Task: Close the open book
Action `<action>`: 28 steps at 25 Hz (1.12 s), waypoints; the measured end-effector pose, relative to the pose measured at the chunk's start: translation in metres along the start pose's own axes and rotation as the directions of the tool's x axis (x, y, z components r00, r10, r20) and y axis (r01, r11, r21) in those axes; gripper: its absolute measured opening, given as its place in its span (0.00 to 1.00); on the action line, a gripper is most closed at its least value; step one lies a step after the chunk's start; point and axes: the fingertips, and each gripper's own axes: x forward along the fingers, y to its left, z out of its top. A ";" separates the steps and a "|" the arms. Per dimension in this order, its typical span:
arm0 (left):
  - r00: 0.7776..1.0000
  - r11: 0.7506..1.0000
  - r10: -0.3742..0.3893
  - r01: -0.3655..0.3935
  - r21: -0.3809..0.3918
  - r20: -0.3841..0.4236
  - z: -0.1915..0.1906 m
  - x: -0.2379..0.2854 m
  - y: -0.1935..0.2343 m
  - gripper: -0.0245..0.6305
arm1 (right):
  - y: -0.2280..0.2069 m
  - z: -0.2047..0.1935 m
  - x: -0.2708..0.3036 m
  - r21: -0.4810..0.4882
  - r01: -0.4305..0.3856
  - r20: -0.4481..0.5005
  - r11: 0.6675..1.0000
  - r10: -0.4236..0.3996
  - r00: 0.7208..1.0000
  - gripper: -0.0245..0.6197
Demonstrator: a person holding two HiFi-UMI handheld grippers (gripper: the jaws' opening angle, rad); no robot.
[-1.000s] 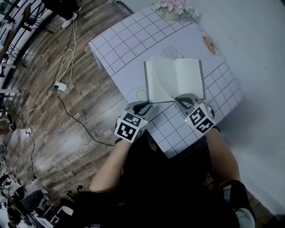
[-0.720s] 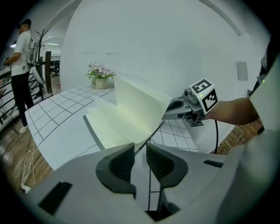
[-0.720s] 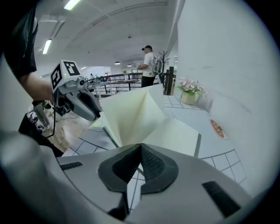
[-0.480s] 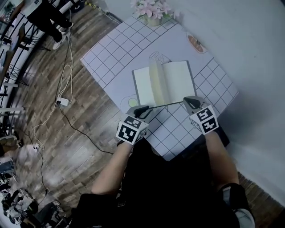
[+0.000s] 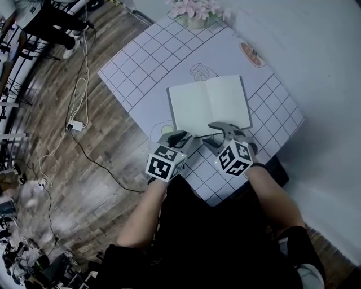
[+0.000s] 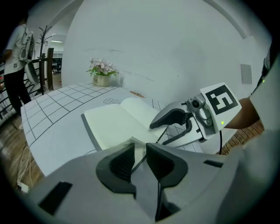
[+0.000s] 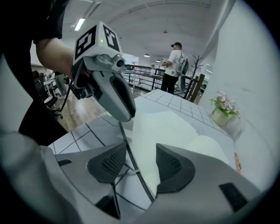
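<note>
Head view: the book (image 5: 208, 104) lies open and flat on the table (image 5: 146, 62), which has a white cloth with squares. Both grippers are at the near edge of the book. The left gripper (image 5: 183, 138) is by the near left corner. The right gripper (image 5: 216, 135) is near the middle of that edge. A pot of flowers (image 5: 194, 11) stands at the far end of the table, well away from the book.

Left gripper view: the left gripper (image 6: 139, 151) has its jaws only a little apart. The near edge of the book (image 6: 113, 124) shows in the thin gap, and the pads do not squeeze it. The right gripper (image 6: 159, 133) hangs just over the book's right page with its jaws wide. The flowers (image 6: 102, 72) are far behind.

Right gripper view: the right gripper (image 7: 141, 153) has just been opening its jaws, and they are now wide apart. The near edge of the book (image 7: 170, 127) runs under the gap, but the pads do not touch it, so this gripper holds nothing. The tip of the left gripper (image 7: 124, 114) is down at the book's corner. A person (image 7: 175, 65) stands far off.
</note>
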 end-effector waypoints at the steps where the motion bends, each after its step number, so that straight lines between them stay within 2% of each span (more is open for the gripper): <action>1: 1.000 1.000 -0.001 0.001 -0.002 0.014 0.002 0.000 0.000 0.14 | 0.004 0.005 0.007 -0.019 -0.022 0.004 1.000 0.022 1.000 0.37; 4: 0.998 1.000 -0.007 0.007 -0.004 0.070 0.012 0.000 0.002 0.14 | 0.005 0.015 0.028 -0.050 -0.034 0.006 0.998 0.034 0.999 0.37; 5: 0.996 1.000 -0.009 0.010 -0.001 0.086 0.016 0.000 0.003 0.14 | 0.002 0.016 0.033 -0.056 -0.016 0.003 0.998 0.016 1.000 0.32; 6: 0.995 1.000 -0.011 0.010 0.001 0.099 0.019 -0.001 0.003 0.14 | -0.001 0.017 0.036 -0.054 0.001 0.002 0.999 -0.001 1.000 0.19; 8: 0.993 1.000 -0.009 0.009 0.004 0.121 0.022 -0.003 0.005 0.14 | -0.004 0.018 0.036 -0.024 0.012 0.012 1.000 -0.011 1.000 0.08; 11: 0.994 1.000 -0.002 0.002 -0.001 0.111 0.016 -0.010 0.010 0.14 | -0.016 0.021 0.021 0.068 0.018 0.068 0.998 -0.023 0.997 0.05; 14: 0.997 1.000 0.011 -0.010 -0.015 0.077 0.001 -0.012 0.015 0.14 | -0.036 0.018 -0.006 0.183 0.055 0.118 0.982 -0.078 0.990 0.05; 18: 0.998 0.998 0.036 -0.033 -0.060 0.053 -0.020 -0.014 0.025 0.14 | -0.051 0.001 -0.036 0.357 0.108 0.166 0.928 -0.177 0.970 0.05; 20: 0.999 0.997 0.033 -0.030 -0.070 0.041 -0.027 -0.014 0.023 0.14 | -0.057 -0.020 -0.048 0.455 0.150 0.152 0.878 -0.242 0.958 0.05; 21: 0.999 0.997 0.030 -0.027 -0.072 0.035 -0.029 -0.014 0.021 0.14 | -0.060 -0.032 -0.053 0.515 0.161 0.139 0.842 -0.268 0.954 0.06; 24: 0.999 0.998 0.026 -0.025 -0.064 0.029 -0.029 -0.016 0.016 0.14 | -0.065 -0.066 -0.063 0.695 0.151 0.110 0.703 -0.311 0.944 0.12; 28: 0.999 0.999 0.028 -0.027 -0.044 0.031 -0.026 -0.019 0.017 0.14 | -0.076 -0.096 -0.083 0.841 0.161 0.080 0.517 -0.411 0.908 0.24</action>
